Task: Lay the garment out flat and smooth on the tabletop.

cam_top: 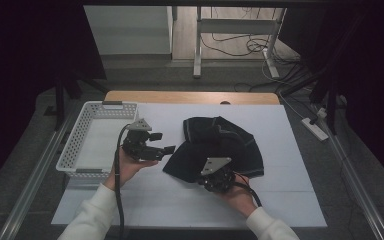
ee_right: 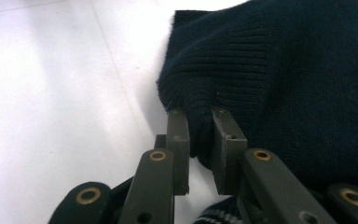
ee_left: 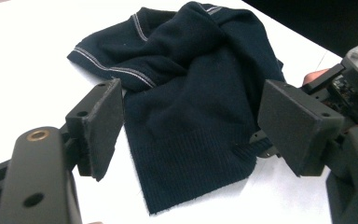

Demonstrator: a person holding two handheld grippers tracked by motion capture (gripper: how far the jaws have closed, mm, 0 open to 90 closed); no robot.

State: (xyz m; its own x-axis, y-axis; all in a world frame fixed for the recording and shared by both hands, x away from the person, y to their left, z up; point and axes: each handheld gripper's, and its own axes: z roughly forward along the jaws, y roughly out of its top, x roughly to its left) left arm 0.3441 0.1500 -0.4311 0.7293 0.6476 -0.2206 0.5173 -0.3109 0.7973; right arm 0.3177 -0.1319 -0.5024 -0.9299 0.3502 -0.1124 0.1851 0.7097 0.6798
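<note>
A dark navy knitted garment [cam_top: 219, 145] lies crumpled at the centre of the white surface [cam_top: 290, 200] in the high view, its folds spreading from mid-frame toward the lower right. Pale stitched lines run along its hems; in the left gripper view they cross the upper left part of the cloth [ee_left: 191, 93]. No label, brand mark or lettering can be read on the fabric, on the grippers or on the basket.

The right gripper [cam_top: 219, 176] sits at the lower edge of the garment, just below centre of the high view, held by the right hand [cam_top: 240, 197]. In the right gripper view its jaws are clenched on a ribbed fold of the knit [ee_right: 261, 70], which bulges up between the two pads at mid-frame; the pinched edge looks raised a little off the white surface.

The left gripper [cam_top: 150, 148] is held by the left hand [cam_top: 127, 167] at centre left of the high view, between the basket and the garment, pointing toward the cloth. Its jaws stand wide apart with nothing between them; in the left gripper view the garment lies beyond the pads, untouched.

A white plastic basket [cam_top: 80, 135] with a lattice wall stands at the left edge of the surface.
</note>
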